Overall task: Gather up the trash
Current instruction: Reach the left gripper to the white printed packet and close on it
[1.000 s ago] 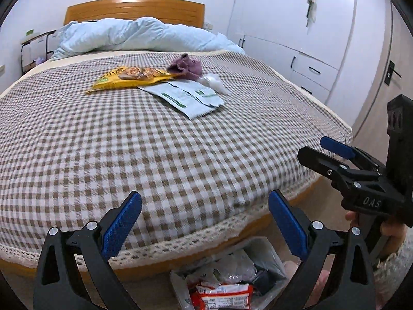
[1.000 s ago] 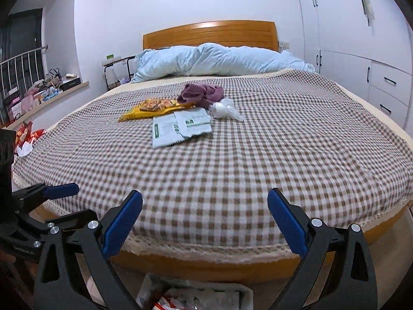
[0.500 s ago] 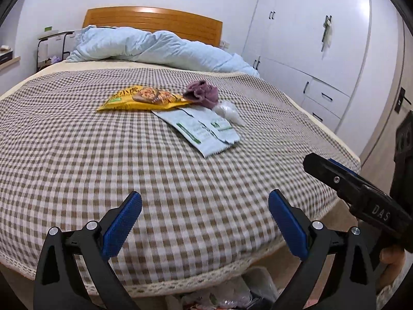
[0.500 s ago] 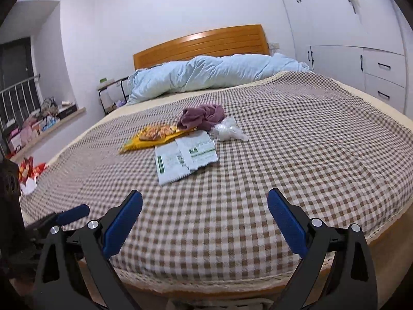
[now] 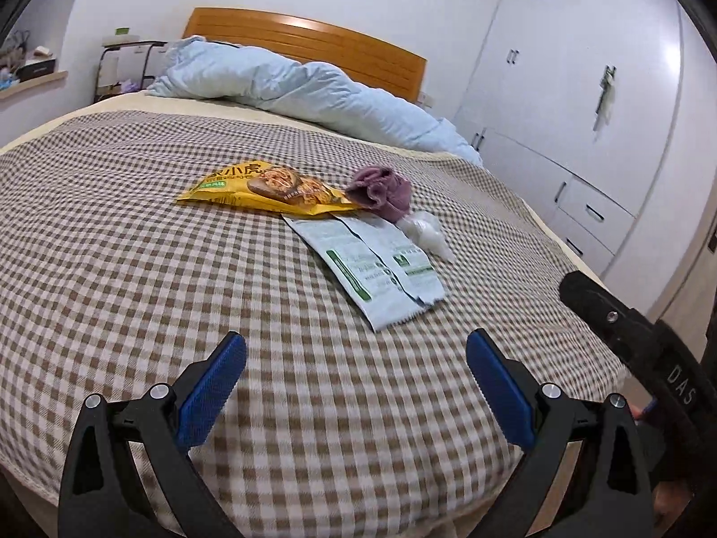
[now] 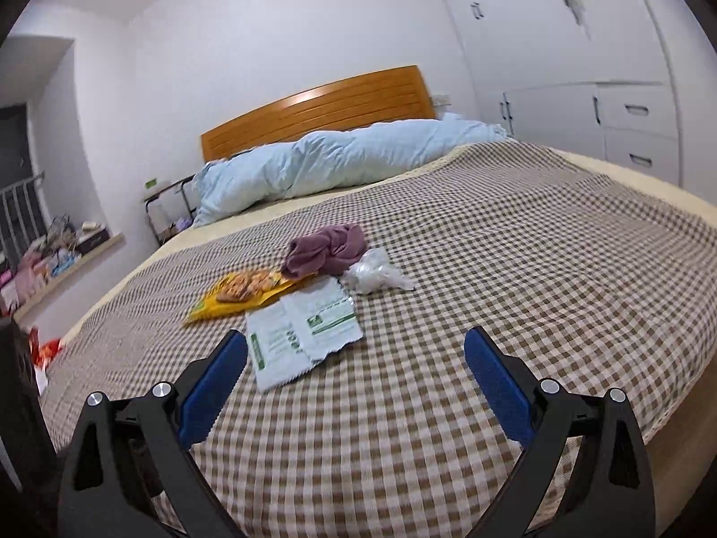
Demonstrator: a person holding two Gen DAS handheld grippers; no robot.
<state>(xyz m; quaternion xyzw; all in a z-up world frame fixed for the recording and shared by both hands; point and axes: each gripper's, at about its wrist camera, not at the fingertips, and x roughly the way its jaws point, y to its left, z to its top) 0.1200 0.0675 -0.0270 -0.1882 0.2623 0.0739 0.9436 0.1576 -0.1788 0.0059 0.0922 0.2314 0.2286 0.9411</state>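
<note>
Four loose items are lying together on the checked bedspread [image 5: 134, 269], all placed here relative to the yellow snack bag [image 5: 264, 186]. The purple cloth bundle [image 5: 381, 190] is sitting at the bag's end nearer the white wardrobe [image 5: 582, 112], touching it. Two pale green-printed sachets [image 5: 376, 264] are lying flat and overlapping one another, starting at the bag's near edge and running toward the foot of the bed. A crumpled clear plastic wrapper [image 5: 425, 233] is resting just beside the cloth bundle, on the wardrobe side of the sachets. Beyond the bag, a light blue duvet [image 5: 291, 85] is lying bunched against the wooden headboard [image 5: 313, 45].

The left gripper [image 5: 356, 385] is hovering over the bedspread short of the sachets, its blue-padded jaws spread wide and holding nothing. The right gripper [image 6: 356, 385] is hovering likewise, jaws spread wide and empty, with the near corner of the sachets just beyond its left finger. Part of the right gripper's black body is showing at the right edge of the left wrist view.
</note>
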